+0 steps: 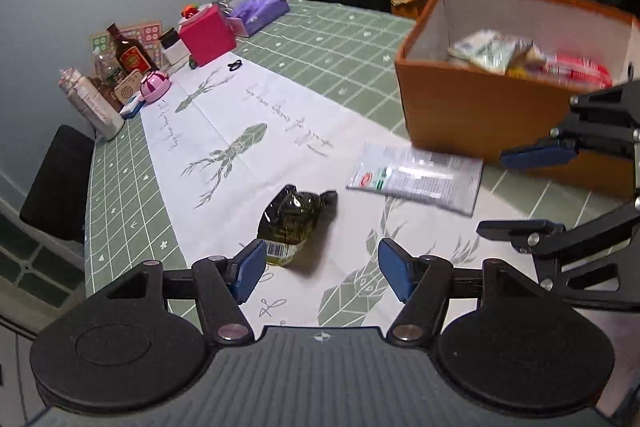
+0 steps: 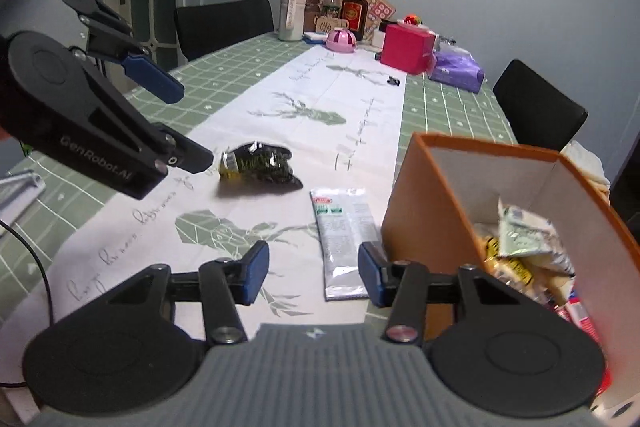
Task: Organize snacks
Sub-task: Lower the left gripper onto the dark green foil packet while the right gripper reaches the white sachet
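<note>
Gaping wide and empty, the left gripper point(image 1: 322, 269) hangs just short of the dark snack bag point(image 1: 294, 223). The right gripper point(image 2: 312, 273) is equally spread, holding nothing, beside the orange box point(image 2: 424, 211) over the white packet point(image 2: 344, 239).

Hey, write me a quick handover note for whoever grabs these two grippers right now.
Left gripper: open, empty, low over the table just short of the dark snack bag.
Right gripper: open, empty, over the near end of the white packet.
Both lie on the runner; the packet is right beside the orange box.
Done: several snacks already in the box.
Left: put the dark bag and the white packet in the box.
</note>
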Demonstrator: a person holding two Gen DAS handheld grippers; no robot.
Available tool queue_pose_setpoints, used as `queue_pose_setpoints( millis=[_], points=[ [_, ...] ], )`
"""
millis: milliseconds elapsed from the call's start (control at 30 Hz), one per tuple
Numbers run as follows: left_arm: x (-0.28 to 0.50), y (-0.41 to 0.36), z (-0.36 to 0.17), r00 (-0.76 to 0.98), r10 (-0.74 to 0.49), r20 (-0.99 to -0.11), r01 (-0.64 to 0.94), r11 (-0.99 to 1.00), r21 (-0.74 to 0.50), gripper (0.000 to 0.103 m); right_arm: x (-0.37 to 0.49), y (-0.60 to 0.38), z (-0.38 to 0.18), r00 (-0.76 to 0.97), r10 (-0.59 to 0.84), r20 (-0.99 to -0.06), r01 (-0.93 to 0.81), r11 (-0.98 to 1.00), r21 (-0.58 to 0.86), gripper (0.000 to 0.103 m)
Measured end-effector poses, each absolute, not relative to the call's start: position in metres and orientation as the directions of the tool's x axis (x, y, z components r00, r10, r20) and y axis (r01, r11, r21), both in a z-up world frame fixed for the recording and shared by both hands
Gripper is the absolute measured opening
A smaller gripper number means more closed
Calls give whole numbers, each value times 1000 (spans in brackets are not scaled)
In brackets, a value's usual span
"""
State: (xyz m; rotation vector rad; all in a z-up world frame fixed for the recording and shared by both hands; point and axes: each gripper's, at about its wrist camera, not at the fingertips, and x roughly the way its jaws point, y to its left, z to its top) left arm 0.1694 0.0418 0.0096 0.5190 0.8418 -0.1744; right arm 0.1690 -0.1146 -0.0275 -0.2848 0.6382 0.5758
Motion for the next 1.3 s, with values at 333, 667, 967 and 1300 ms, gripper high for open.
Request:
queue_pose_setpoints(
  millis=[333,667,967,1300],
  points=[
    [212,55,-38,631,97,-769,314,875,368,60,204,-101,-72,648,329,-687,-538,836,-106,46],
    [240,62,-70,599,126,-791,306,877,371,41,220,-96,-89,682,287,-672,-509,847,-155,41],
    [241,67,-74,599,131,-790,290,884,367,15,212,-82,-92,714,285,-640,-531,816,-228,11],
    [212,56,-69,561,115,-820,305,892,334,6,194,-84,-91,677,318,-664,-548,820,-167,0]
  ],
)
